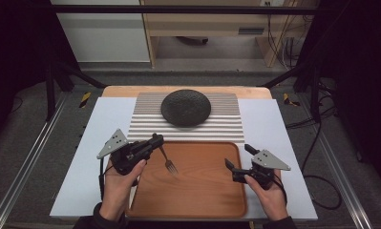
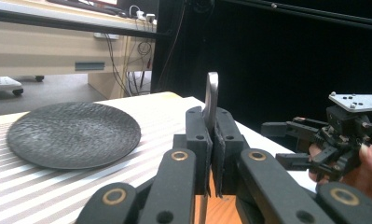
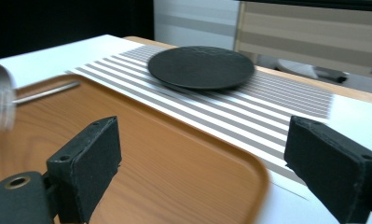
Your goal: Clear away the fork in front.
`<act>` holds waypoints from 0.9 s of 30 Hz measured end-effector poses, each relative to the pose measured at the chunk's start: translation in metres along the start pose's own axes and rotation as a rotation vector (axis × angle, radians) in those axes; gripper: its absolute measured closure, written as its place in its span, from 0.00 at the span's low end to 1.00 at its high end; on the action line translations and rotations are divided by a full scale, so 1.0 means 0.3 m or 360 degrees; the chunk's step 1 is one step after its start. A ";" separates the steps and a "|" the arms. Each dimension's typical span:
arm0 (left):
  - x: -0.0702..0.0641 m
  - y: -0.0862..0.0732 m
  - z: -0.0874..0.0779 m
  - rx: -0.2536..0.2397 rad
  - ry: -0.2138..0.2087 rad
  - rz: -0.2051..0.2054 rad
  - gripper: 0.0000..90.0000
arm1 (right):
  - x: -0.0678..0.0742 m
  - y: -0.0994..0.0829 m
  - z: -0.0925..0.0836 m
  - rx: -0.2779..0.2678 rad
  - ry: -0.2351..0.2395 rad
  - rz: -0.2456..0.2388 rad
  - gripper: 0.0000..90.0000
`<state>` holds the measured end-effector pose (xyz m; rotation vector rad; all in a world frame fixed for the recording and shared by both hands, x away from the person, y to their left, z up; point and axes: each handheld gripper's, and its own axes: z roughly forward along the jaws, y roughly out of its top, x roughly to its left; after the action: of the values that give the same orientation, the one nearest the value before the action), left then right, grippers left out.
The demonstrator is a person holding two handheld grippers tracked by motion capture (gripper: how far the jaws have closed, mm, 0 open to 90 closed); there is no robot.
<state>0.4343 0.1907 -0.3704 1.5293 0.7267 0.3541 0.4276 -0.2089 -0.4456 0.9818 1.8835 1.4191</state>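
Pinching the fork (image 1: 168,161) by its stiff, slippery handle, left claw (image 1: 155,141) clamps firm; right claw (image 1: 238,158) gapes empty.

Lab, dark frame rig (image 1: 178,8), trailing cables (image 1: 317,143)

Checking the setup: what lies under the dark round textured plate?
The dark round textured plate rests on a grey-and-white striped mat; whatever lies directly beneath the plate is covered.
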 end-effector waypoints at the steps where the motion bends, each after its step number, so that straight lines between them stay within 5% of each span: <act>1: 0.004 0.003 -0.009 0.0002 0.0007 0.0004 0.96 | -0.011 -0.005 -0.012 -0.0005 -0.0016 -0.0004 0.12; 15: 0.028 0.020 -0.096 0.0004 0.0031 0.0010 0.96 | -0.108 -0.062 -0.132 0.0015 -0.0143 0.0053 0.11; 27: 0.024 -0.017 -0.141 0.0070 0.0015 0.0029 0.96 | -0.160 -0.105 -0.205 -0.0008 -0.0247 0.0089 0.10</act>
<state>0.4120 0.2278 -0.3721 1.5771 0.7328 0.3613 0.3987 -0.2867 -0.4586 1.1169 1.7513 1.3381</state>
